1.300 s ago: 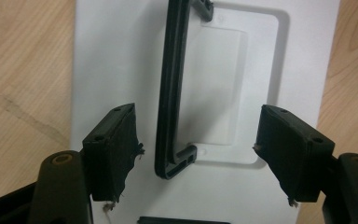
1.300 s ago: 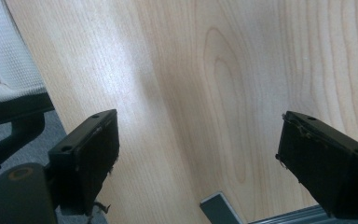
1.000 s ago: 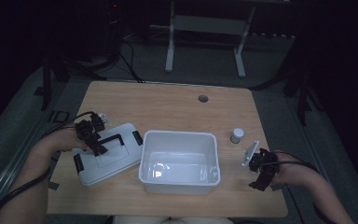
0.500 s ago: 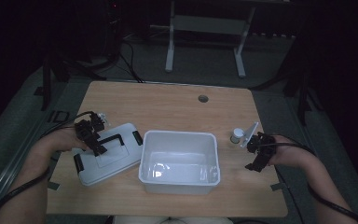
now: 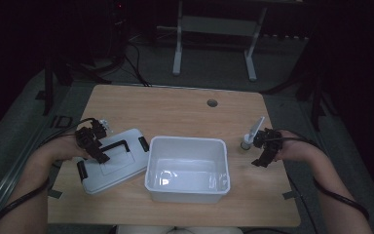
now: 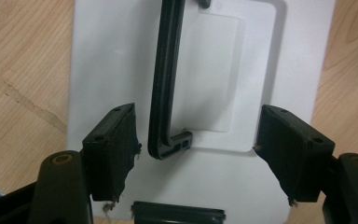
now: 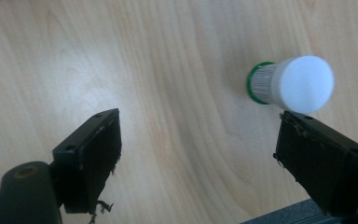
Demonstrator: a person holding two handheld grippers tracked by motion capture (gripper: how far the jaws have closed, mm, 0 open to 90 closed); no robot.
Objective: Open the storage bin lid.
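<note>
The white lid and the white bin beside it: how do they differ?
The lid lies flat on the table, with a black handle and black clips; the bin is plain white, without black parts. The lid is shallow and turned at an angle; the bin is deep, open at the top, empty, and sits square to the table edge. Both are white plastic rectangles with rounded corners.
</note>
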